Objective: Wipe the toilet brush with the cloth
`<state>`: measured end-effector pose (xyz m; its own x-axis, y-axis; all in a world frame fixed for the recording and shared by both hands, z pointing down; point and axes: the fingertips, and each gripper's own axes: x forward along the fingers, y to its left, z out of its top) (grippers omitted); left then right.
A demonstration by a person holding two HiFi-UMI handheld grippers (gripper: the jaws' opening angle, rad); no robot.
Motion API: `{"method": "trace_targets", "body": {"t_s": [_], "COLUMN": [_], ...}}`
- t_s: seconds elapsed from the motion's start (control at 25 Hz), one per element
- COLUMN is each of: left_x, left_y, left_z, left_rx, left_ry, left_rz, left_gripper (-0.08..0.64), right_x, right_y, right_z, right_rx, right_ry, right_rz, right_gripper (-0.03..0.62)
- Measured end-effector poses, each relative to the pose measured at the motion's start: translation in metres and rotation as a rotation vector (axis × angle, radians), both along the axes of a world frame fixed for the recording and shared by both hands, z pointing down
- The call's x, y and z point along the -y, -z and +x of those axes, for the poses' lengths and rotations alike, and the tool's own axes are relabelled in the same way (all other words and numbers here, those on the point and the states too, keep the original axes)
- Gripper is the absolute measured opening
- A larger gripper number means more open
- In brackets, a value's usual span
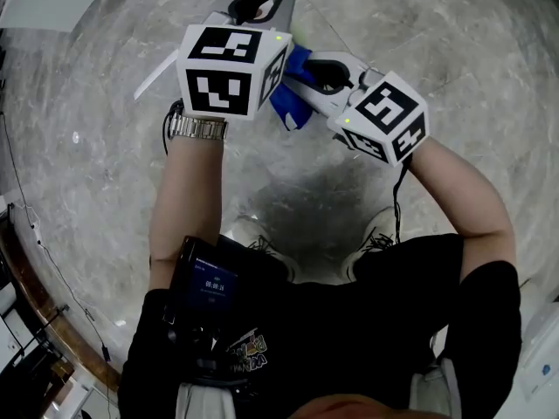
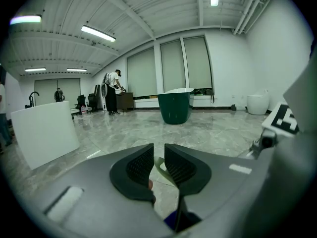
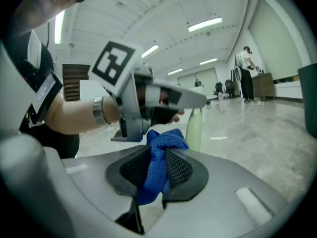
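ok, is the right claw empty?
No, the right claw is clamped on the blue cloth, which bunches up between its pads.

Toilet brush (image 1: 157,75) largely behind left gripper (image 2: 158,155)

The cloth (image 3: 158,157) is bright blue, the brush handle (image 3: 194,128) pale green. Black-and-white squares pattern the cubes (image 1: 229,68). The floor (image 1: 105,164) is veined grey marble.

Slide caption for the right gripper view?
Right gripper clamps blue cloth beside the toilet brush held in the left gripper.
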<state>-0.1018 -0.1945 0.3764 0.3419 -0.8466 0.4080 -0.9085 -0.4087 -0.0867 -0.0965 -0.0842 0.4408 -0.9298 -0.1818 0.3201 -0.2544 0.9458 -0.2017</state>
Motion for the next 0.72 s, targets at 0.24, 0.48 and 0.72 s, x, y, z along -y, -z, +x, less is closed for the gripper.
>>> {"method": "trace_targets", "body": {"t_s": [0.24, 0.48, 0.72], "left_x": [0.001, -0.003, -0.003], "left_y": [0.002, -0.003, 0.006], "left_z": [0.002, 0.006, -0.006], "left_rx": [-0.011, 0.002, -0.043], "left_ry": [-0.009, -0.005, 0.004], "left_rz": [-0.004, 0.001, -0.008], "left_gripper": [0.069, 0.071, 0.071], "right_x": [0.016, -0.012, -0.044], "right_y": [0.050, -0.045, -0.191], "right_z": [0.014, 0.006, -0.009], "right_rx": [0.082, -0.060, -0.354], "right_ry": [-0.073, 0.001, 0.042], "right_rz": [0.100, -0.018, -0.262], "right_gripper": [0.084, 0.083, 0.083]}}
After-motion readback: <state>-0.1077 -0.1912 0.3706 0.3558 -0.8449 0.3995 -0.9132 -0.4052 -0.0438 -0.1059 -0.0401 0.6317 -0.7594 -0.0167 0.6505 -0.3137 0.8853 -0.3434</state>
